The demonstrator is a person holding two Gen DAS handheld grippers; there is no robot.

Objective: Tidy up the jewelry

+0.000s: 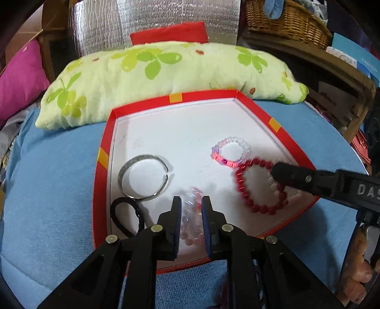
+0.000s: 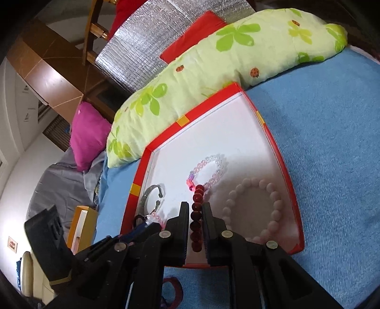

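Observation:
A red-rimmed white tray (image 1: 104, 152) lies on a blue bed cover. In it are a silver bangle (image 1: 123, 174), a black hair tie (image 1: 117, 205), a clear iridescent bead bracelet (image 1: 244, 147), a dark red bead bracelet (image 1: 239, 183) and a pale pink bead bracelet (image 2: 275, 202). My left gripper (image 1: 191, 202) is shut on a clear and pink bead bracelet (image 1: 192, 228) over the tray's near part. My right gripper (image 2: 196, 206) is shut on the dark red bracelet (image 2: 196, 214), held edge-on; its finger (image 1: 292, 176) shows in the left wrist view.
A green leaf-print pillow (image 1: 152, 73) lies against the tray's far edge. A pink cushion (image 1: 19, 80) is at the left, a red cushion (image 1: 171, 33) behind, a wicker basket (image 1: 285, 19) at the far right. Blue cover (image 1: 47, 190) surrounds the tray.

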